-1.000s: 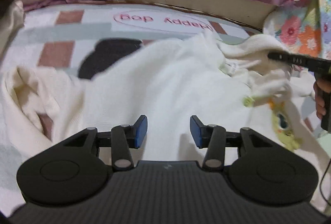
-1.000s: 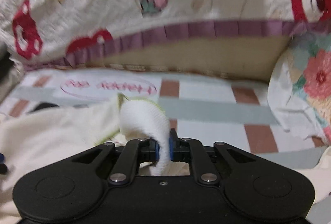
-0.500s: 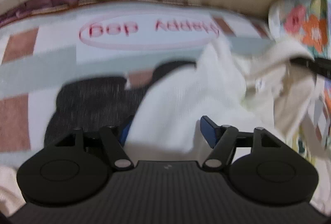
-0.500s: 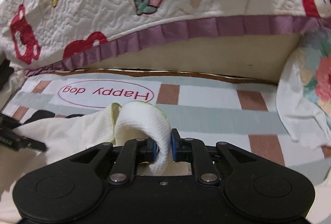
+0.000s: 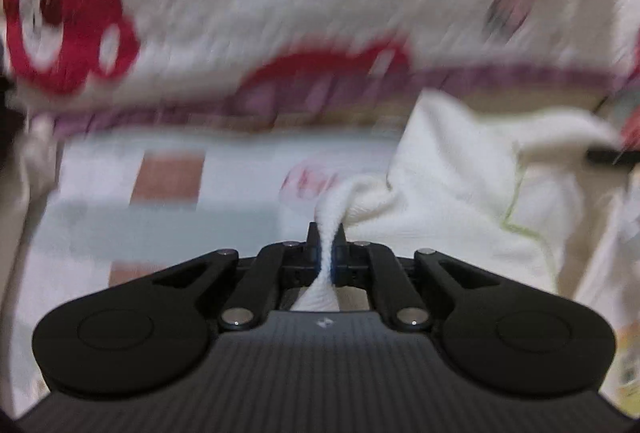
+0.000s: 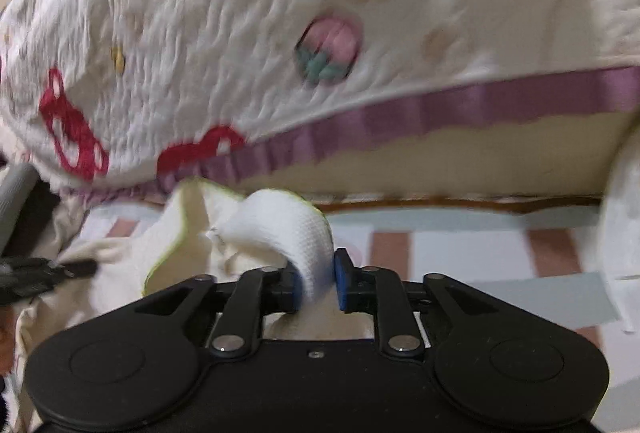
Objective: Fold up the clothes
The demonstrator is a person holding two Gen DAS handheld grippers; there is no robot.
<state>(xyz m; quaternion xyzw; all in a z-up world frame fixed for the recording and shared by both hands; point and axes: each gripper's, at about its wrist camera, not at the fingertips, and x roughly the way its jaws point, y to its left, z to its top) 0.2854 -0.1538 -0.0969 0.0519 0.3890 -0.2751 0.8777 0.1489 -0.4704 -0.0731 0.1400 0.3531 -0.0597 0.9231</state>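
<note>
A cream-white knit garment [image 5: 460,185] with green stitching hangs stretched between both grippers above a checked mat. My left gripper [image 5: 327,251] is shut on a bunched fold of it, the cloth pinched tight between the blue pads. In the right wrist view the same garment [image 6: 288,229] curls over my right gripper [image 6: 317,283], which is shut on a thick rolled edge of it. The right gripper's tip [image 5: 608,156] shows at the far right of the left wrist view, and the left gripper's tip [image 6: 44,271] at the far left of the right wrist view.
A mat [image 6: 460,245] with brown, grey and white squares lies below. Behind it hangs a quilted cover [image 6: 240,53] with red bears, a strawberry and a purple trim. A white floral cloth [image 6: 624,241] sits at the right edge.
My left gripper, open over the garment a second ago, has shut on a fold and lifted it. The right gripper has kept its hold and risen, tilting toward the quilt.
</note>
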